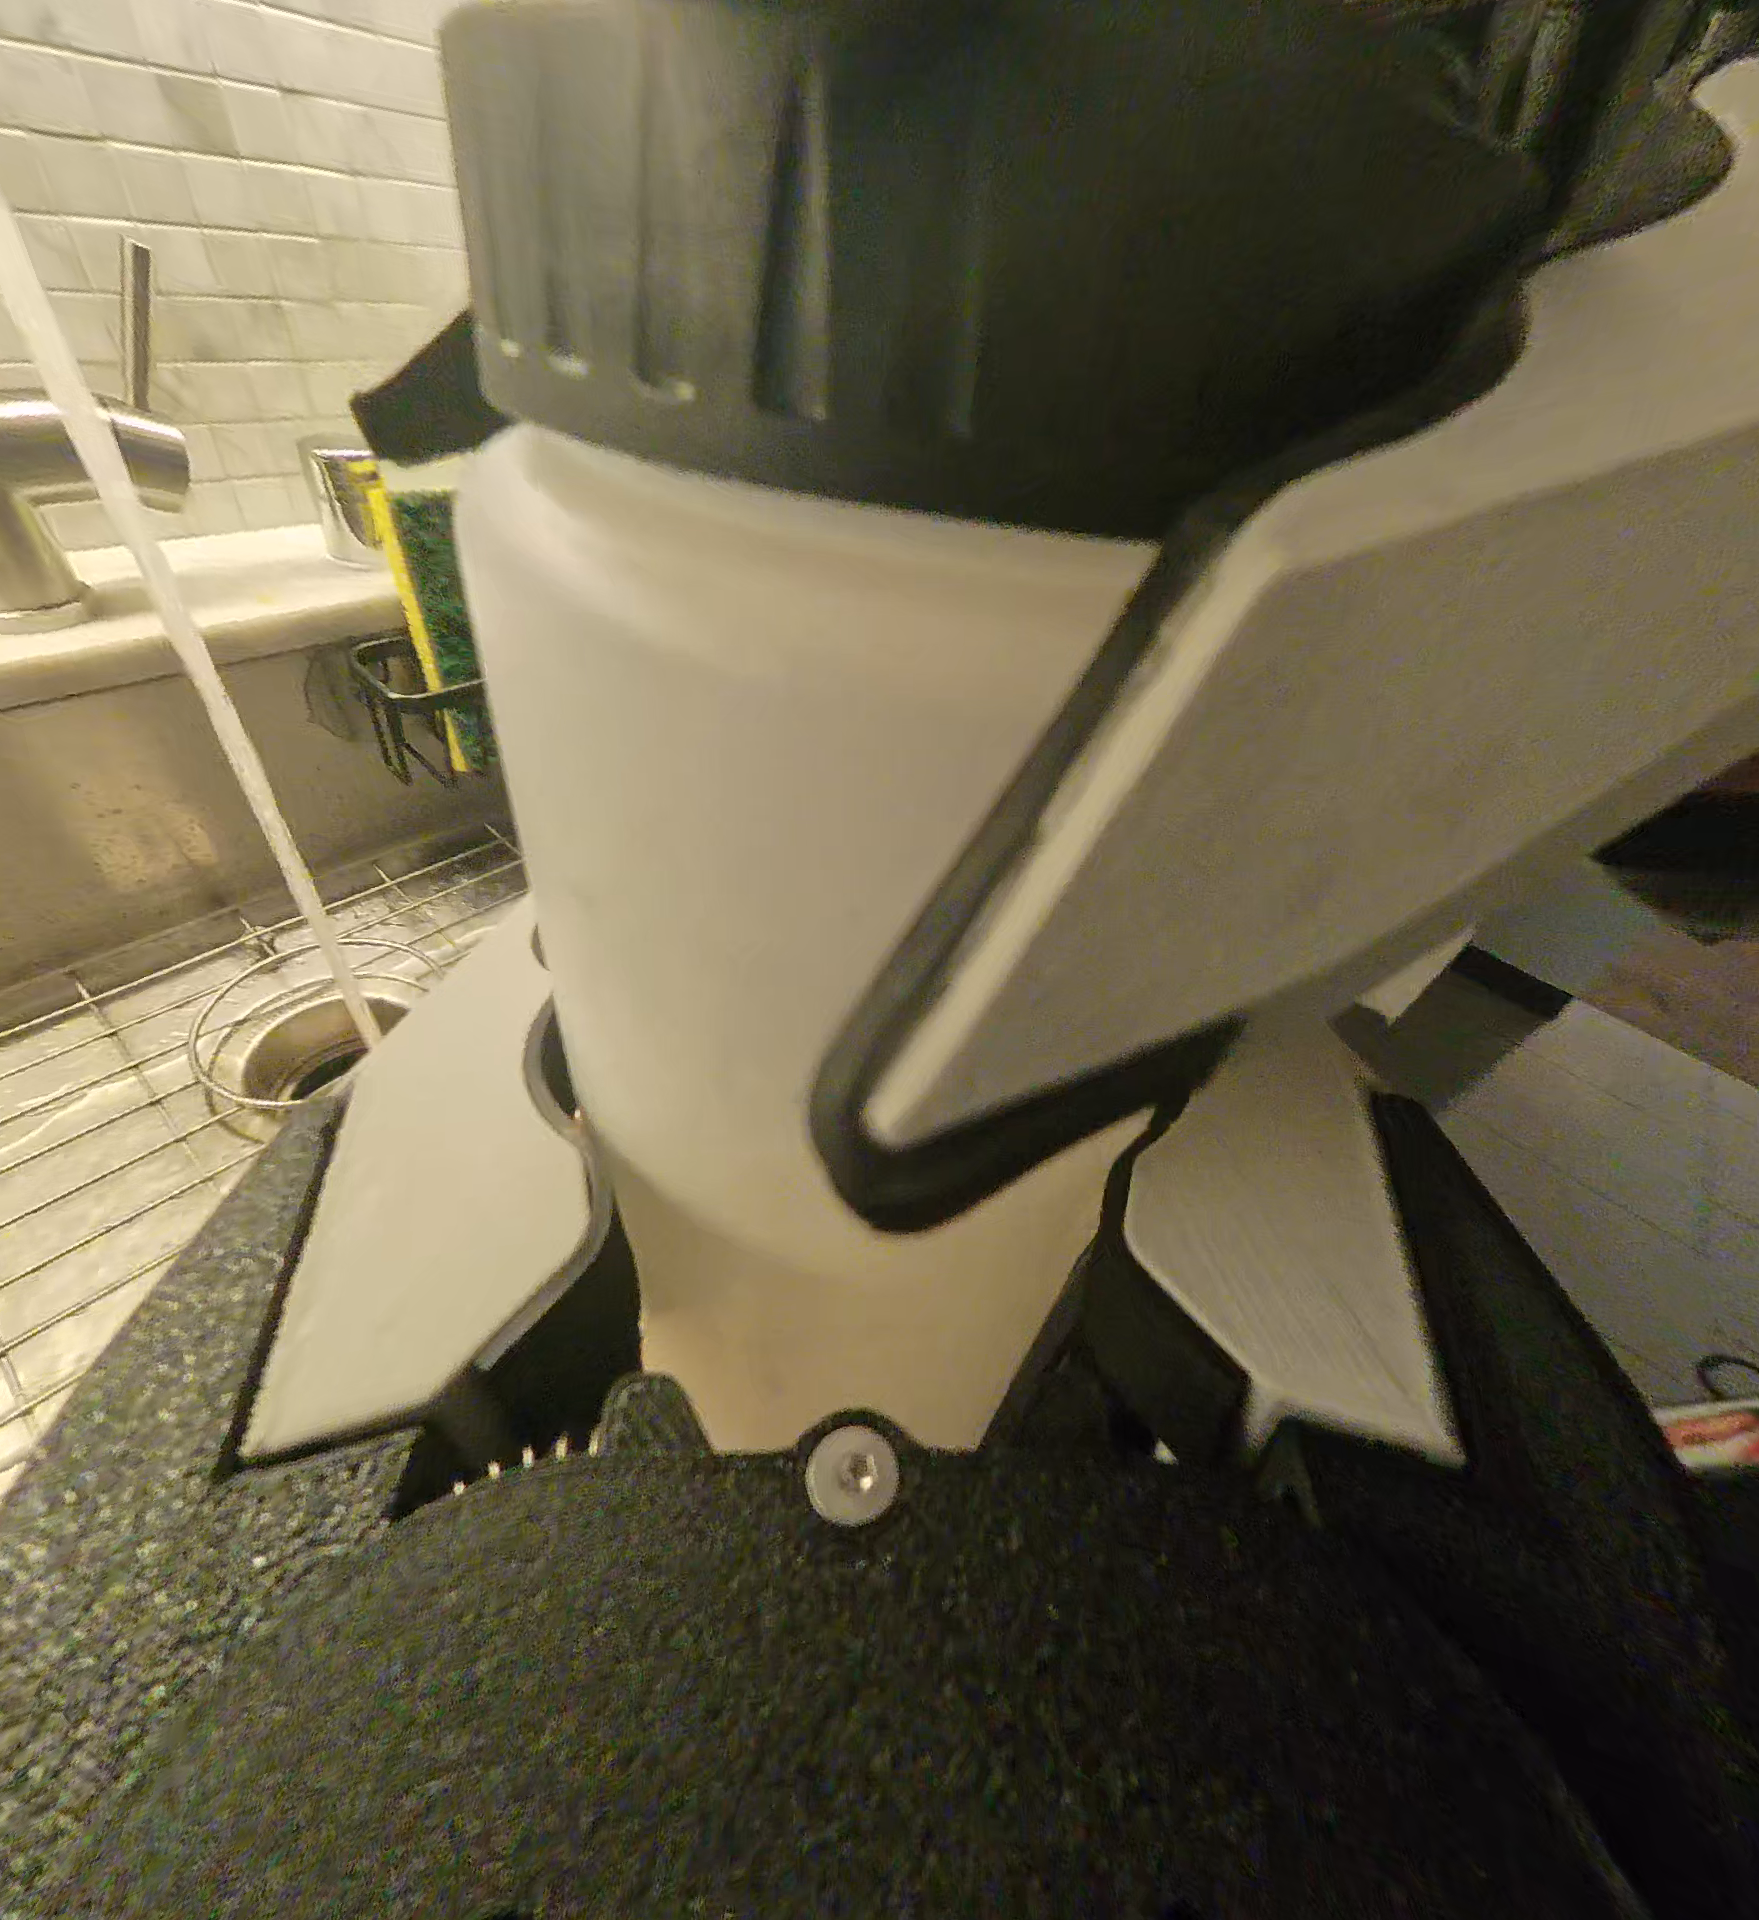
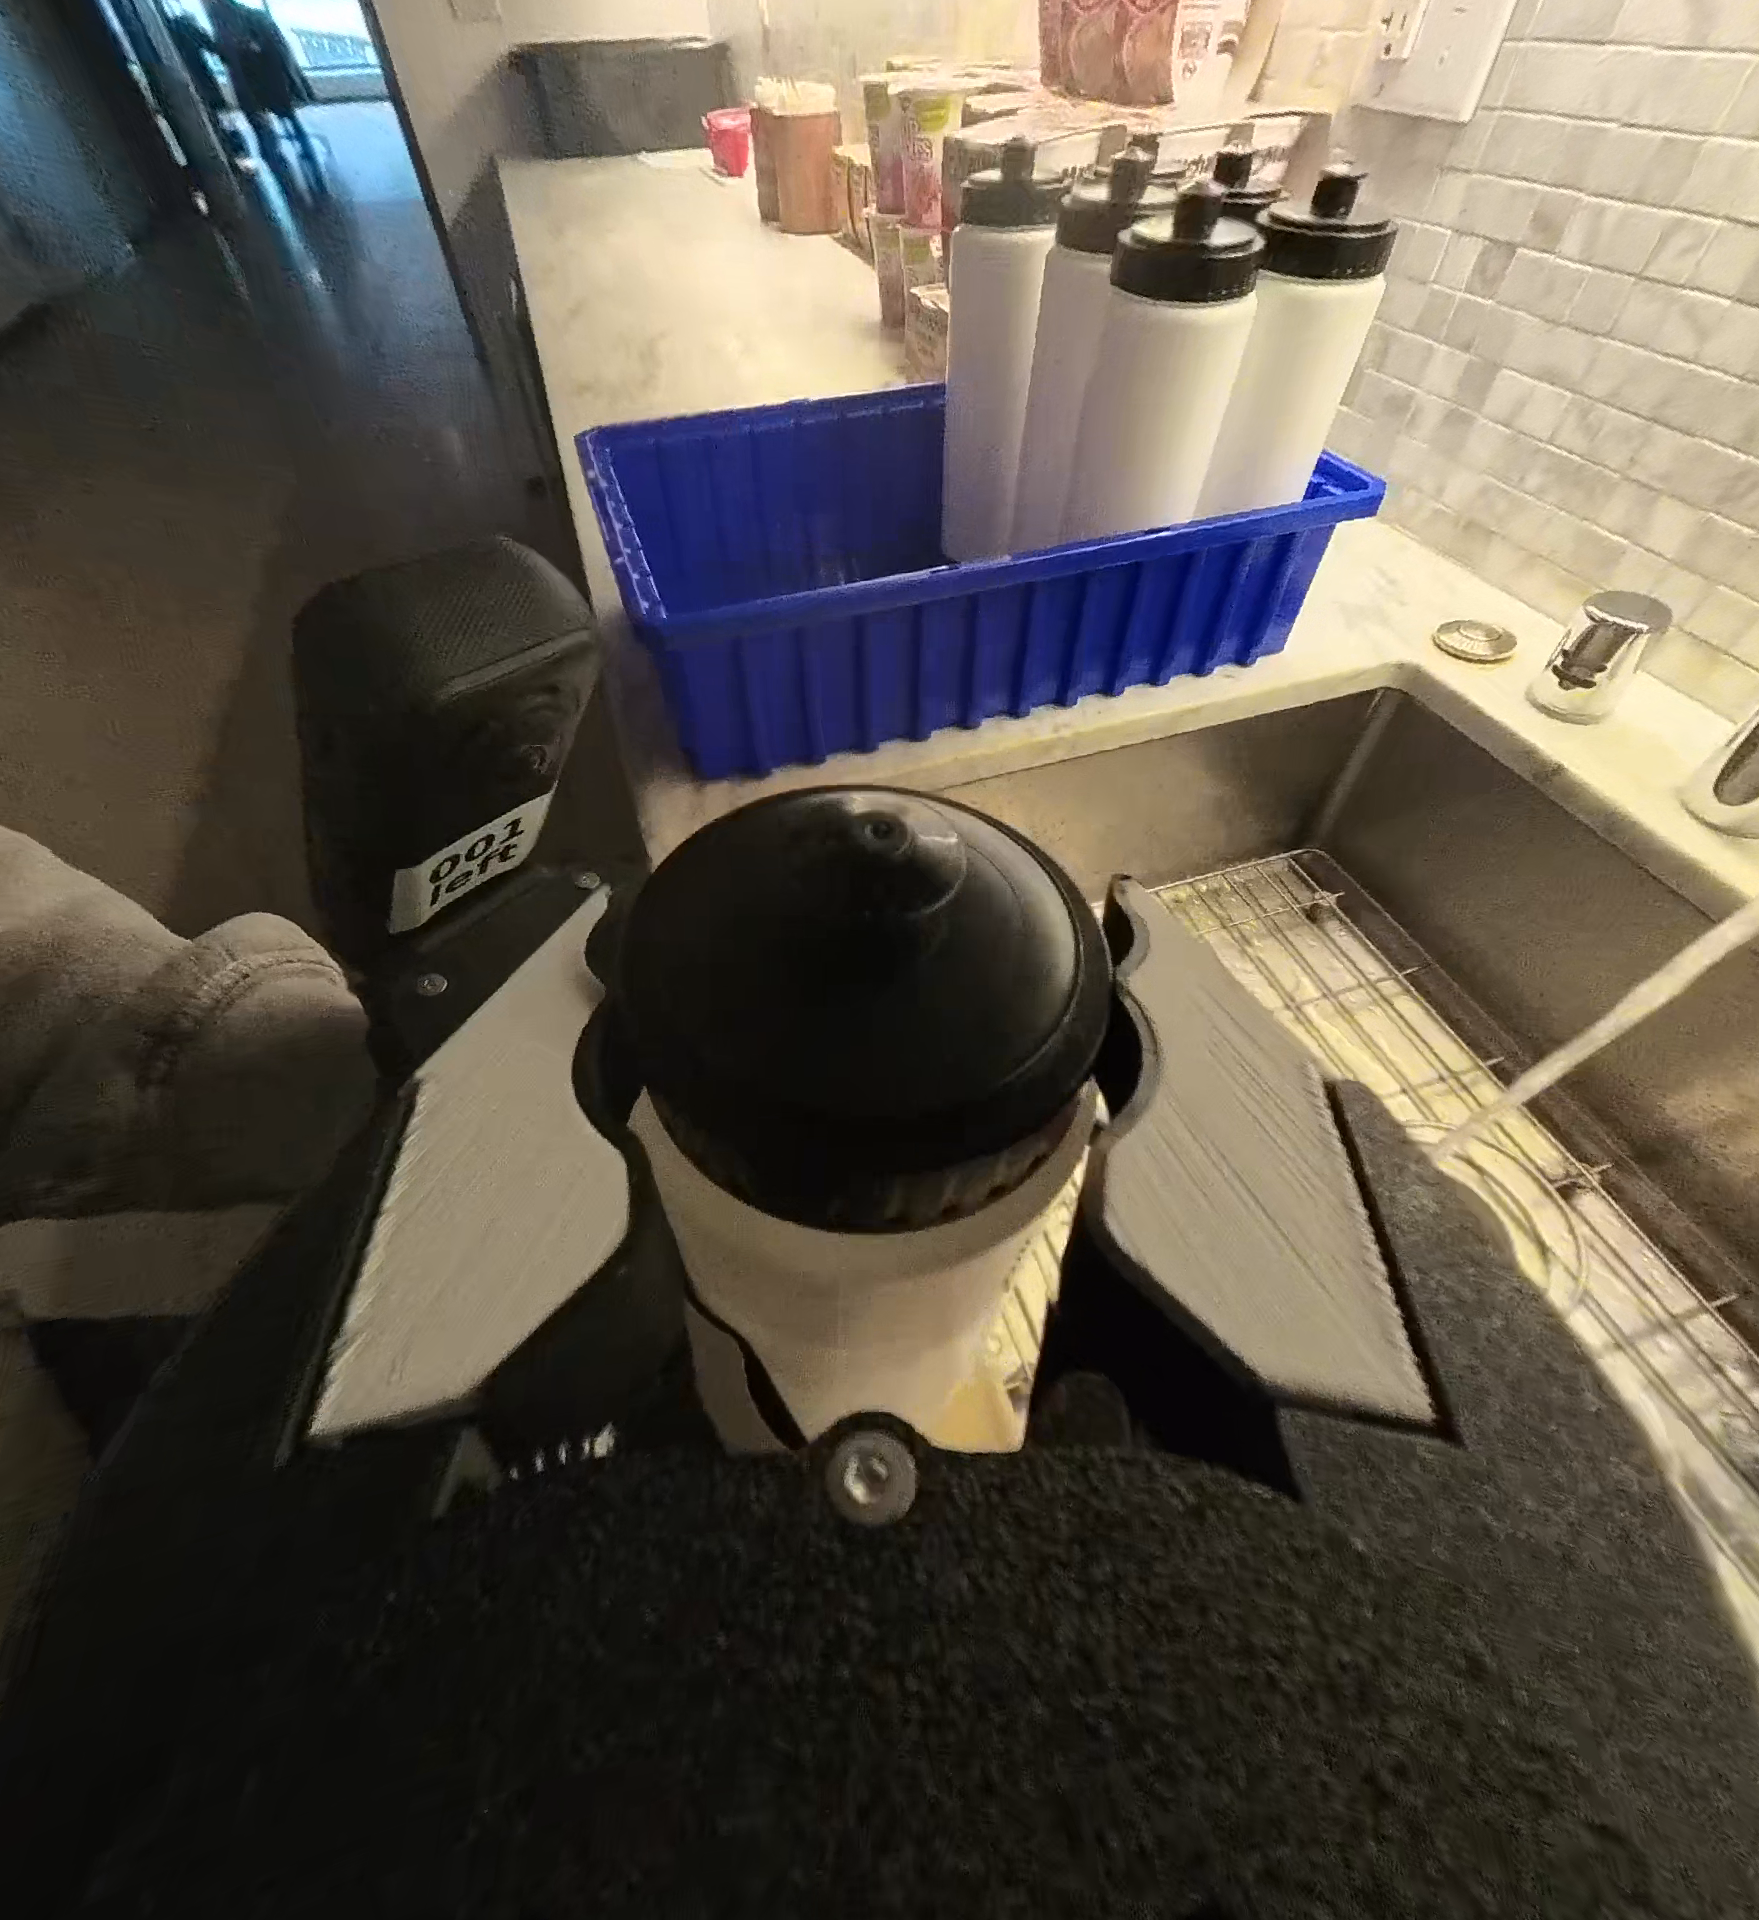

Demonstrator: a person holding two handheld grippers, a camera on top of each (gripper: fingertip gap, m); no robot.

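Observation:
A white plastic bottle [image 1: 750, 779] with a black ribbed spout cap [image 1: 958, 260] is held over the sink edge. My left gripper [image 1: 833, 1195] is shut on the bottle's white body. One finger [image 1: 1322, 779] of my right gripper reaches in from the upper right against the cap and upper body. In the right wrist view my right gripper [image 2: 864, 1039] is shut on the black cap [image 2: 854, 966], one finger on each side, with the white body [image 2: 854, 1320] below. The left gripper's black housing [image 2: 439, 727] shows at the left, with a sleeve [image 2: 75, 1039] beside it.
A faucet [image 1: 13, 457] runs a stream of water [image 1: 231, 727] into the steel sink [image 2: 1477, 831], which has a wire grid [image 1: 75, 1143] and a drain [image 1: 303, 1039]. A blue bin [image 2: 958, 665] on the counter holds several capped white bottles [image 2: 1166, 364]. A sponge [image 1: 428, 613] hangs in a holder.

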